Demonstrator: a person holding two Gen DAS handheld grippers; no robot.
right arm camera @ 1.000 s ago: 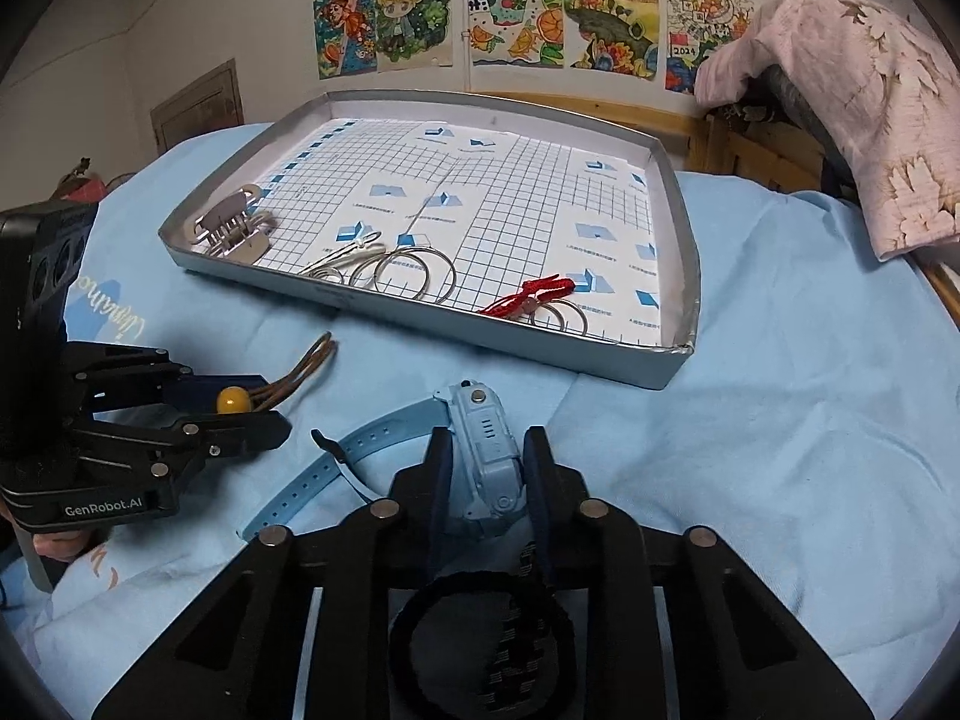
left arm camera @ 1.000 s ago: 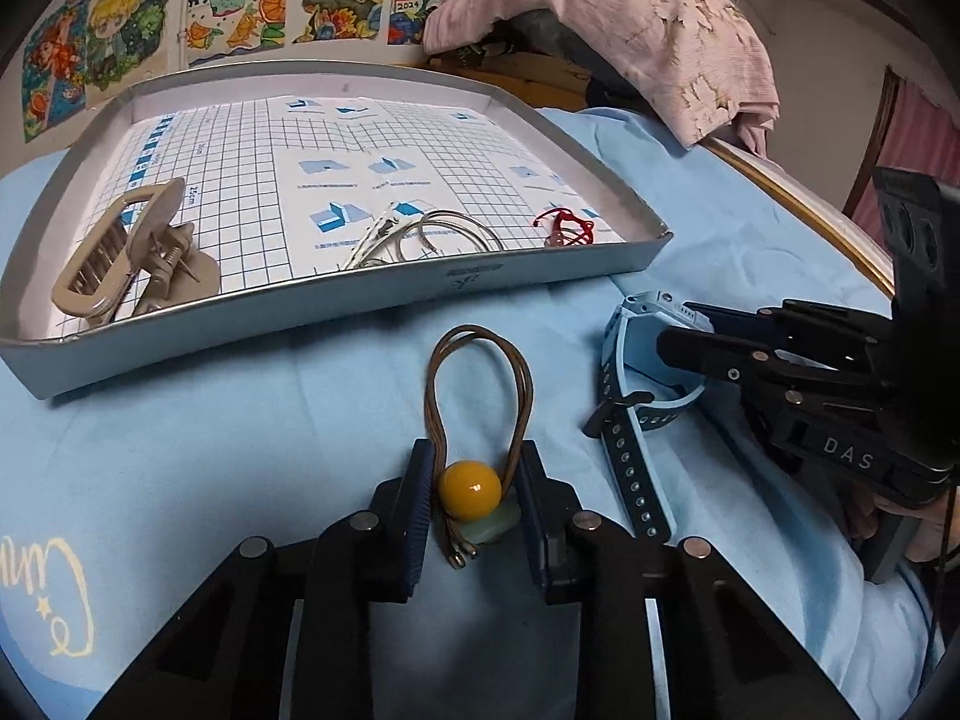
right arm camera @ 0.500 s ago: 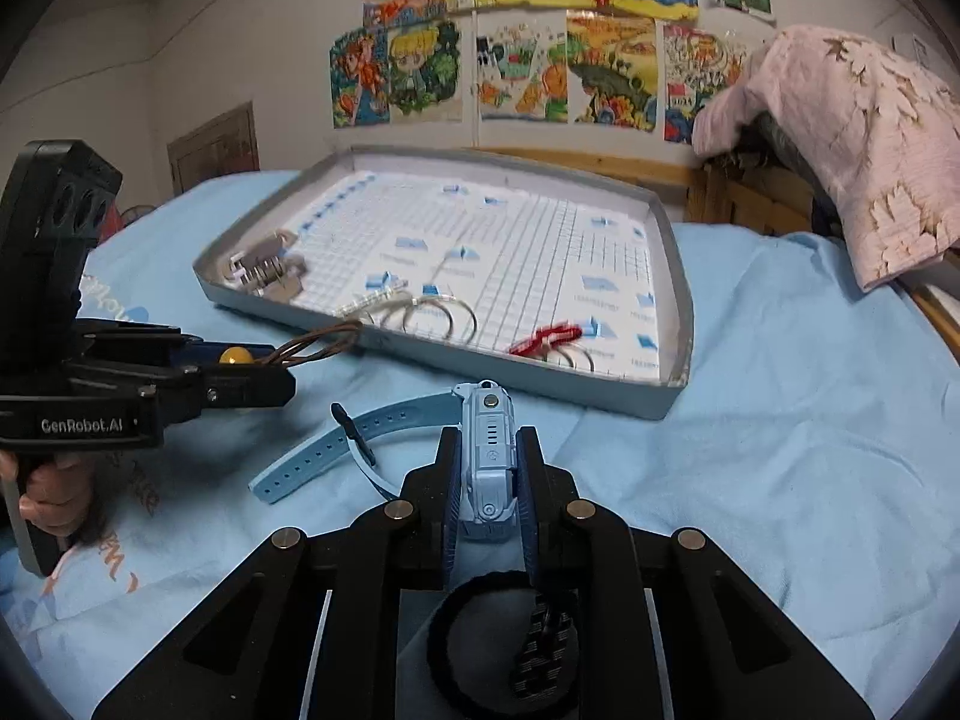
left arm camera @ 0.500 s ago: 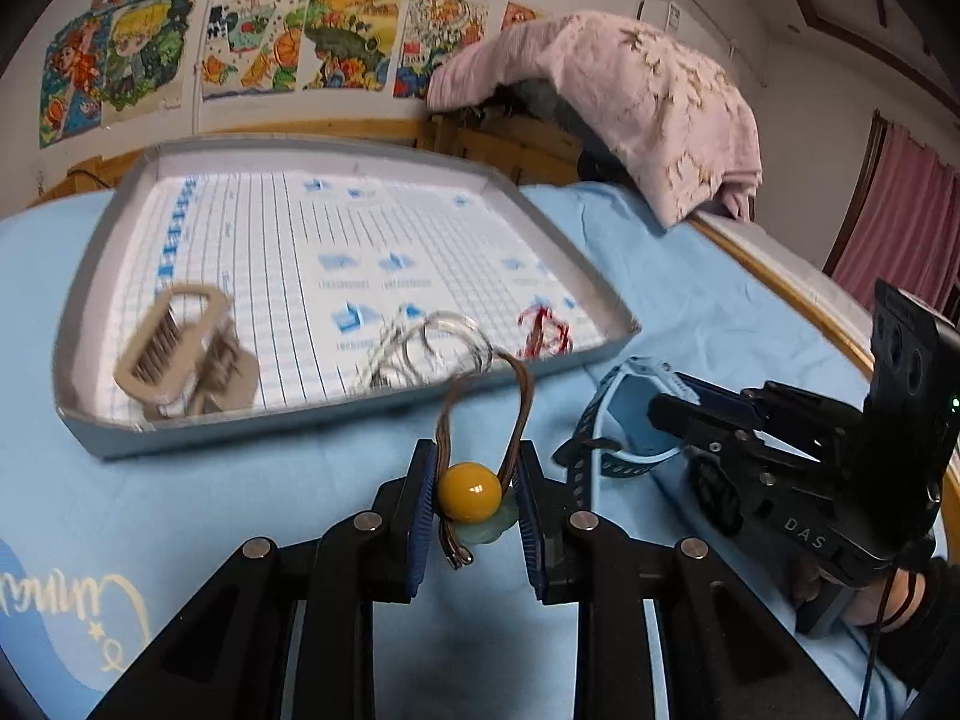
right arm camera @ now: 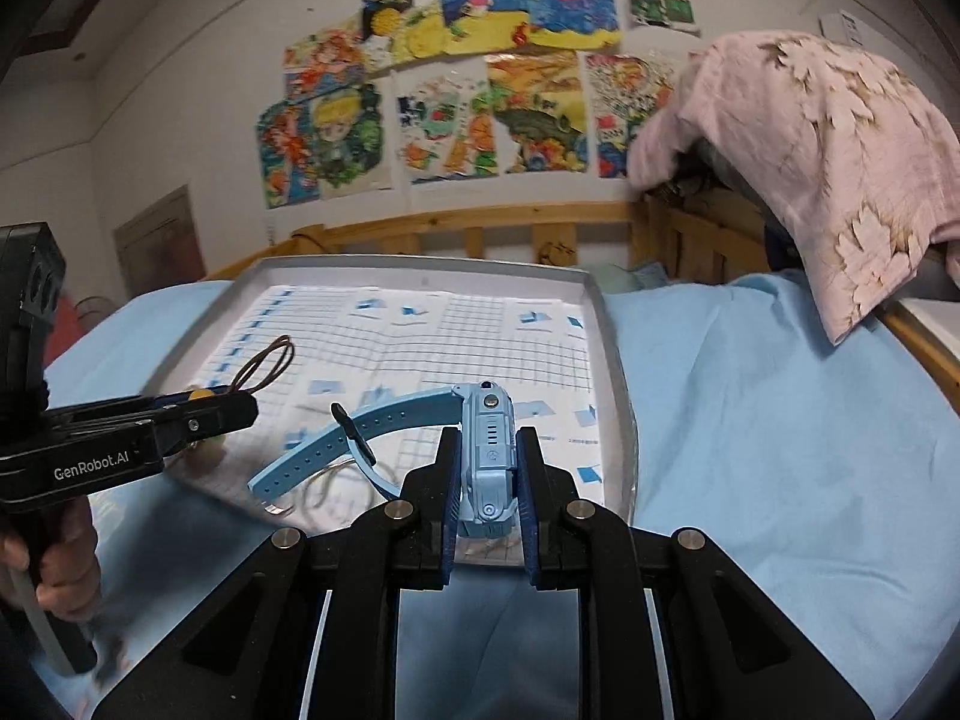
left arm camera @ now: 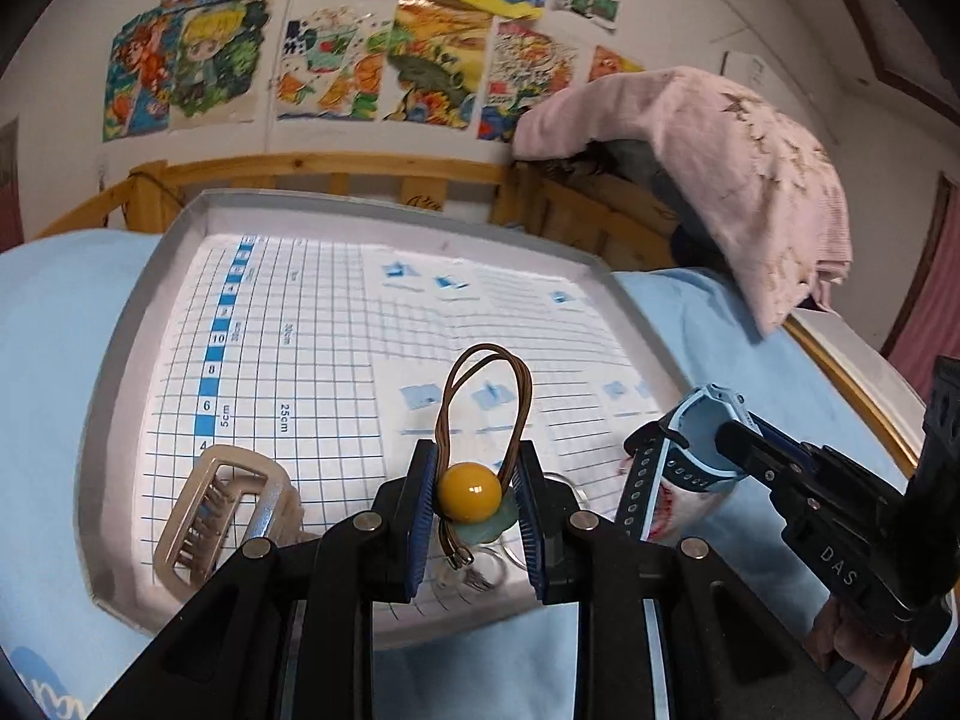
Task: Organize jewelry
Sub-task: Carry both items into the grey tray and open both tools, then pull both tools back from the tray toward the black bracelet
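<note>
The left gripper (left arm camera: 477, 501) jaws clamp the hair tie (left arm camera: 469, 489) and the right gripper (right arm camera: 491, 495) jaws clamp the watch (right arm camera: 486, 456), both above the tray (left arm camera: 111, 372), where a hair claw (left arm camera: 222, 516) already lies, so placing remains.

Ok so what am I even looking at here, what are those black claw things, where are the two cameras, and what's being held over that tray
There is no robot here: a person holds a handheld two-finger gripper in each hand, and each carries a wide-angle camera looking forward along its fingers. So the black claws at the bottom of each picture are the gripper filming, and the other gripper shows at the side.

The left gripper is shut on a brown hair tie with a yellow bead. The right gripper is shut on a light blue watch, its strap hanging free.

Both are held above the near edge of a grey tray lined with grid paper, set on a light blue sheet. In the tray lie a beige hair claw, some metal rings and a small red piece.
</note>
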